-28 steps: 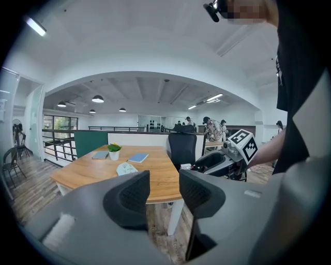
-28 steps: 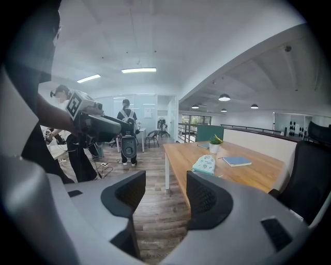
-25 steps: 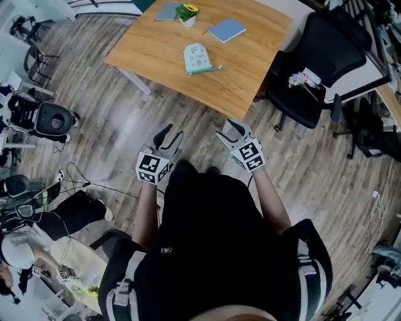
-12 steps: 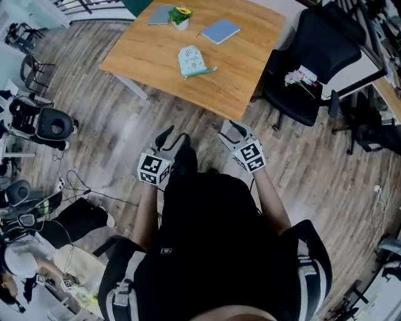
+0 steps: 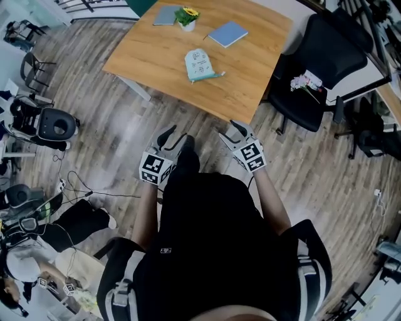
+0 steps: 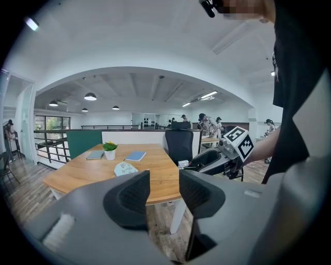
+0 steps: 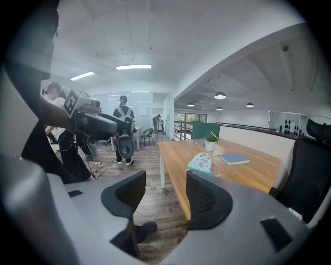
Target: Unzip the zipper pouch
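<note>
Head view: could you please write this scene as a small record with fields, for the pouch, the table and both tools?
Pouch: zipper pouch, flat on the wooden table, nothing touching it
Zipper: too small to tell
Also on table: potted plant, blue notebook, grey notebook
Left: left tool open, empty, above the floor, short of the table
Right: right tool open, empty, above the floor, short of the table
Beside table: black office chair

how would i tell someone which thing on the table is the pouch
Find the wooden table ahead of the person. The pouch lies near its middle, nearer the person than the potted plant, blue notebook and grey notebook. It alone is pale mint with a rounded top and printed marks.
</note>
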Demonstrator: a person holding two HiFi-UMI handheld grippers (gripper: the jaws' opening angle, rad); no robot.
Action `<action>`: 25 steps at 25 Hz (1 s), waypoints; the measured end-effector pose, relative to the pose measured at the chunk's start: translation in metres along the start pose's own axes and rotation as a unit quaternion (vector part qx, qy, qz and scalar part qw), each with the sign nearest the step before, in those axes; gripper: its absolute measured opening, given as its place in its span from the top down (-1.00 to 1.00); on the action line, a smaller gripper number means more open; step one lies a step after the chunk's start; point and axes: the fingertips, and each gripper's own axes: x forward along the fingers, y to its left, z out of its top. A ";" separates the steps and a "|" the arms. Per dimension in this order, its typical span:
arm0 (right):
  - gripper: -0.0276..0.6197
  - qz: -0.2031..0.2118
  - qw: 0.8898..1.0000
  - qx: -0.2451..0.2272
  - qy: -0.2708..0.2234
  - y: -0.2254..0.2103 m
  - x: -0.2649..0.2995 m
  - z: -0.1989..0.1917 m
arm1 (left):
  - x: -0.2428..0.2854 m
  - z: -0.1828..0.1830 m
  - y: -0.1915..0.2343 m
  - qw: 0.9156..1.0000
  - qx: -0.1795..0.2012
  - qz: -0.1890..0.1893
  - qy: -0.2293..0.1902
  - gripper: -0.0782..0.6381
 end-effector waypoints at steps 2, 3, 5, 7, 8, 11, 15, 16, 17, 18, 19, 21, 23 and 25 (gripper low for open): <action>0.15 0.004 1.000 -0.004 0.004 0.000 0.010 0.004 | 0.000 -0.003 0.012 1.000 -0.003 0.001 0.006 0.29; 0.15 0.005 1.000 -0.006 0.006 -0.001 0.016 0.006 | 0.001 -0.005 0.017 1.000 -0.003 0.001 0.009 0.29; 0.15 0.006 1.000 -0.008 0.009 -0.004 0.025 0.010 | 0.005 -0.007 0.028 1.000 -0.004 0.000 0.014 0.30; 0.16 0.004 1.000 -0.008 0.012 -0.009 0.033 0.012 | 0.011 -0.006 0.037 1.000 -0.004 -0.004 0.015 0.30; 0.16 0.002 1.000 -0.006 0.015 -0.012 0.037 0.013 | 0.015 -0.005 0.041 1.000 -0.004 -0.006 0.015 0.30; 0.16 -0.003 1.000 -0.002 0.024 -0.021 0.048 0.012 | 0.028 -0.002 0.054 1.000 0.000 -0.014 0.015 0.30; 0.16 -0.010 0.999 0.004 0.030 -0.033 0.066 0.017 | 0.044 0.002 0.077 1.000 -0.003 -0.025 0.015 0.31; 0.16 -0.011 0.999 0.006 0.034 -0.035 0.072 0.018 | 0.047 0.002 0.083 1.000 -0.004 -0.027 0.016 0.31; 0.16 -0.012 0.999 0.008 0.038 -0.037 0.077 0.018 | 0.049 0.002 0.090 0.999 -0.005 -0.029 0.017 0.31; 0.16 -0.012 0.999 0.008 0.042 -0.039 0.083 0.019 | 0.051 0.002 0.096 0.999 -0.009 -0.031 0.020 0.31; 0.16 -0.013 0.999 0.007 0.043 -0.040 0.088 0.022 | 0.053 0.002 0.102 0.999 -0.012 -0.033 0.022 0.31; 0.16 -0.015 0.999 0.004 0.044 -0.045 0.097 0.030 | 0.059 0.002 0.115 0.999 -0.017 -0.039 0.023 0.31; 0.16 -0.020 0.999 0.006 0.049 -0.050 0.103 0.033 | 0.066 0.002 0.126 0.999 -0.017 -0.044 0.024 0.31; 0.16 -0.029 0.998 0.012 0.062 -0.055 0.105 0.032 | 0.072 0.002 0.135 0.998 -0.013 -0.047 0.028 0.31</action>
